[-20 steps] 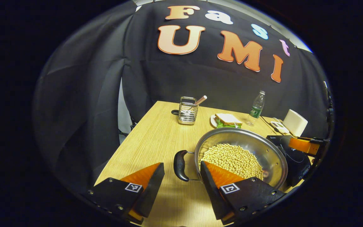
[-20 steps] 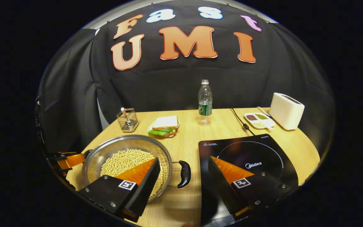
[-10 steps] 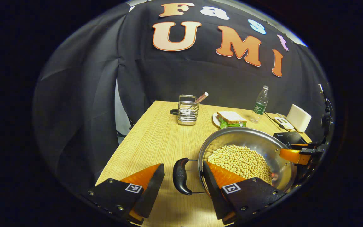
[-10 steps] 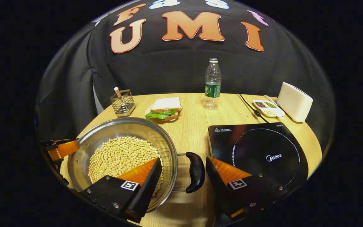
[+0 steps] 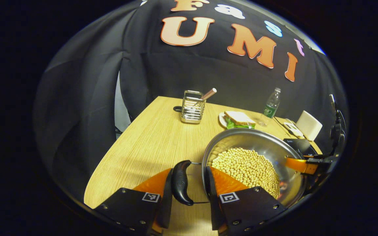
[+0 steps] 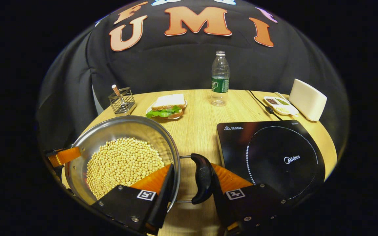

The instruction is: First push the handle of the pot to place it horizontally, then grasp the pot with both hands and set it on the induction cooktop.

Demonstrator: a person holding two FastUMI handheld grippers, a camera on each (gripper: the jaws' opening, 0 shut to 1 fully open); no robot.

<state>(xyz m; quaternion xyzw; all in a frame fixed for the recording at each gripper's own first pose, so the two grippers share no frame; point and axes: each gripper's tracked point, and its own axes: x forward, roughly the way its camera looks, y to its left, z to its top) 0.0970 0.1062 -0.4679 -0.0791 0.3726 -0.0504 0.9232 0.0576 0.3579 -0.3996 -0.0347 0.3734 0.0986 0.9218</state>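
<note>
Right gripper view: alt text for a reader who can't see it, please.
The right gripper straddles the pot rim and black handle, jaws not closed. Soybeans fill the pot; the induction cooktop lies beside it.

We see bare tabletop point(image 6: 199, 124) between the pot point(image 6: 123, 131) and the induction cooktop point(image 6: 271, 154), whose glass carries nothing. Behind the cooktop stand a water bottle point(image 6: 220, 78), a power cord point(image 6: 258, 103), a seasoning tray point(image 6: 280, 105) and a toaster point(image 6: 307, 98).

Steel pot point(image 6: 123, 131) full of soybeans point(image 6: 123, 164), black side handles level, sits at nine o'clock of the black induction cooktop point(image 6: 271, 157).
</note>
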